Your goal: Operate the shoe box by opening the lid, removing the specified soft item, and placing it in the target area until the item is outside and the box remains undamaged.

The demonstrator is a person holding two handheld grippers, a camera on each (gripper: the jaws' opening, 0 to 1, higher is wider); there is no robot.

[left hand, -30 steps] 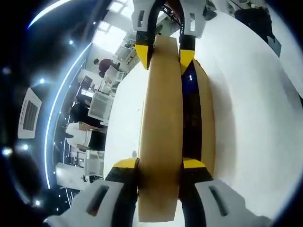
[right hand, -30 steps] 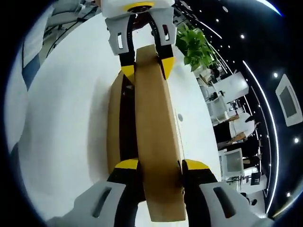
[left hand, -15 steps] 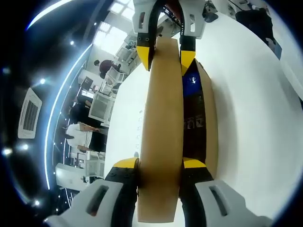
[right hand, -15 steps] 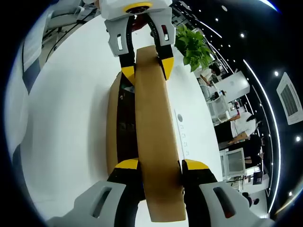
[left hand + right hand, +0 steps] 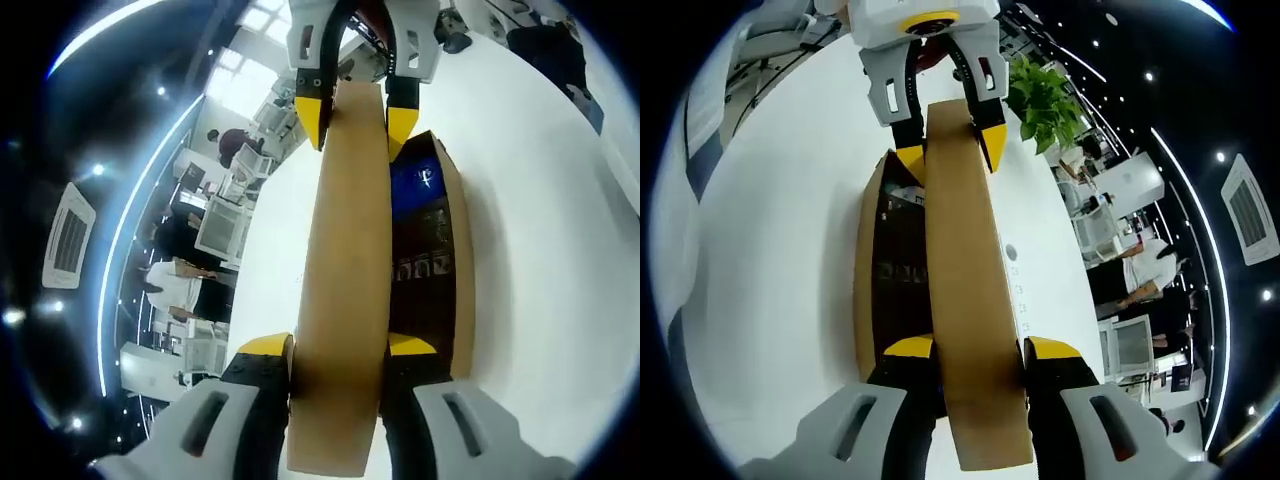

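My left gripper and right gripper each clenched one end of the lid, raised over the open shoe box on the white tabletop. The dark item lay inside. I judged the cardboard light, easily creased; grip the edges.

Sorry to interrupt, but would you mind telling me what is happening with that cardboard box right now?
A person holds a gripper in each hand, and both are clamped on the brown lid of a shoe box on a white table. The left gripper grips one end, the right gripper the opposite end. The lid is raised off the box, and dark contents with a blue patch show inside. Nothing has been taken out yet.
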